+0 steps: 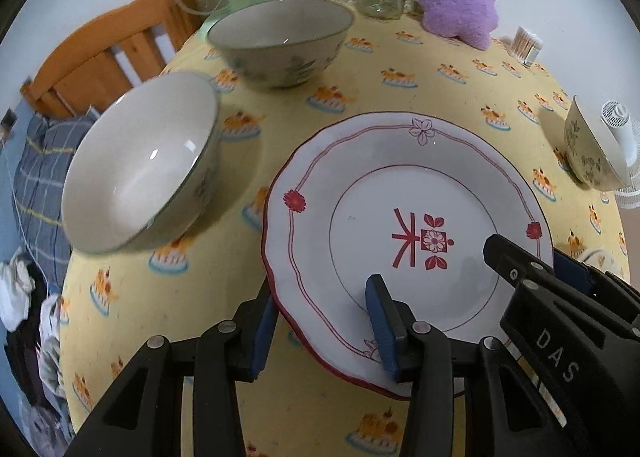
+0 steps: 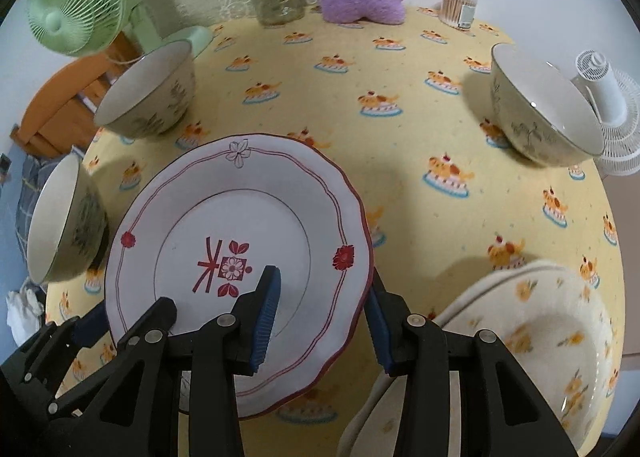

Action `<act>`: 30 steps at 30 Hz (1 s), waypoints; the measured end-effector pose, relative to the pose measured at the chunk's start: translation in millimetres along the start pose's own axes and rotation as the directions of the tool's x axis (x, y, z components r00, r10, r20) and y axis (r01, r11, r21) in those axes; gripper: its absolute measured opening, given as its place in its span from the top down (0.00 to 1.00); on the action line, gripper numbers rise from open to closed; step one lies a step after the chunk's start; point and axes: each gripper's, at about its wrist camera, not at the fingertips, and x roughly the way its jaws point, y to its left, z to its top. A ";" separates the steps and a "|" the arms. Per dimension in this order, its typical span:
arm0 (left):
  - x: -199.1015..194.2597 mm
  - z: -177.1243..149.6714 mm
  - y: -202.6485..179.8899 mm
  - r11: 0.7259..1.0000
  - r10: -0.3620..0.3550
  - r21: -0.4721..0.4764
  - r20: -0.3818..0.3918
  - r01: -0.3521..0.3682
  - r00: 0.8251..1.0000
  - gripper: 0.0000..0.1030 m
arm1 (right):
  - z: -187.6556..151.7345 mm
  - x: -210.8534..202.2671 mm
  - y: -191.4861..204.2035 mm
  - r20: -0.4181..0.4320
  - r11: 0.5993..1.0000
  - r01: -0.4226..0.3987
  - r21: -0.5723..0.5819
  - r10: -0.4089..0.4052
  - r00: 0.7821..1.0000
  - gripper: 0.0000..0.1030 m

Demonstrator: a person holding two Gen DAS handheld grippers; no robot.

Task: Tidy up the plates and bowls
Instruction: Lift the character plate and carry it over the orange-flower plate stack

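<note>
The plate sits at table centre, bowls at nine and eleven o'clock. Both grippers straddle its rim: left gripper at seven o'clock, right gripper at four, apparently not yet clamped. Glazed, stiff, slippery, breakable: grip the rim firmly.

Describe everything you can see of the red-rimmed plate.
The plate is white, glossy, ceramic-looking, with a scalloped dark red rim, double red lines, red and outlined flowers on the border, and a red emblem in its centre. It is empty, face up and tilted. The left gripper straddles its left edge and the right gripper its right edge, each with one finger over the face and one beyond the rim.
</note>
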 end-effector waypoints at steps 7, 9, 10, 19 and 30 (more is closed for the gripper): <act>7.2 -2.0 5.2 1.000 0.012 -0.013 -0.015 -0.012 1.000 0.56 | -5.4 9.4 5.8 -0.040 1.000 -0.003 -0.014 0.003 0.999 0.53; 9.1 1.5 3.8 1.000 0.017 -0.008 -0.008 -0.017 1.000 0.52 | -3.0 10.6 4.5 -0.031 1.000 -0.005 -0.013 0.004 1.000 0.53; 10.9 4.4 4.1 1.000 0.018 -0.010 -0.004 -0.018 1.000 0.51 | -1.2 11.6 4.1 -0.026 1.000 -0.002 -0.014 0.002 1.000 0.53; 21.9 31.1 5.2 0.999 0.046 -0.014 0.022 -0.045 0.999 0.47 | 27.3 30.5 6.0 -0.017 0.999 -0.003 -0.041 0.003 1.000 0.53; 22.0 32.6 6.4 0.999 0.042 -0.013 0.007 -0.042 0.999 0.46 | 35.8 33.1 9.2 -0.024 0.998 -0.002 -0.061 0.000 1.000 0.54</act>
